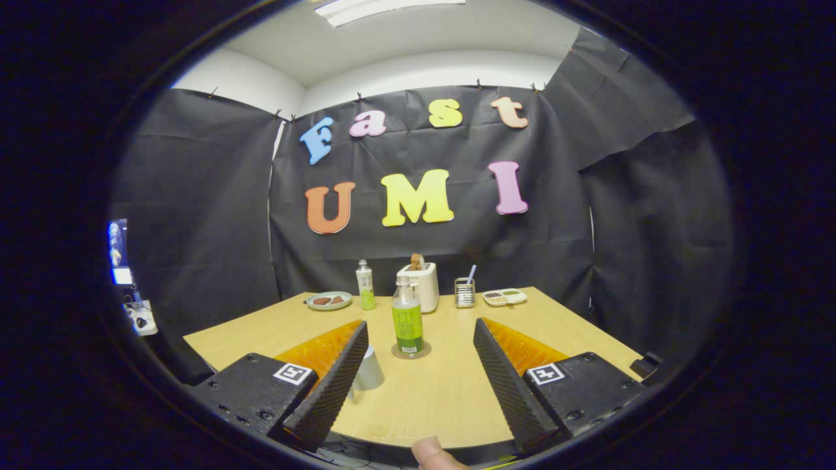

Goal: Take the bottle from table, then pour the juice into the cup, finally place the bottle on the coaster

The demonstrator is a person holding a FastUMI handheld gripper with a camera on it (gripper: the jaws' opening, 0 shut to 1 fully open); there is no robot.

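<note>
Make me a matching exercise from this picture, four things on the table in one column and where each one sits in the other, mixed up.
Things:
1. bottle with the green label
2. cup
3. toaster
4. plate

Places:
A. far side of the table, left of the second bottle
B. standing on the coaster, ahead of the open gripper and between its fingers
C. right beside the left finger, partly hidden by it
D. behind the green-label bottle, something brown sticking out of its top

Pairs: 1-B, 2-C, 3-D, 4-A
</note>
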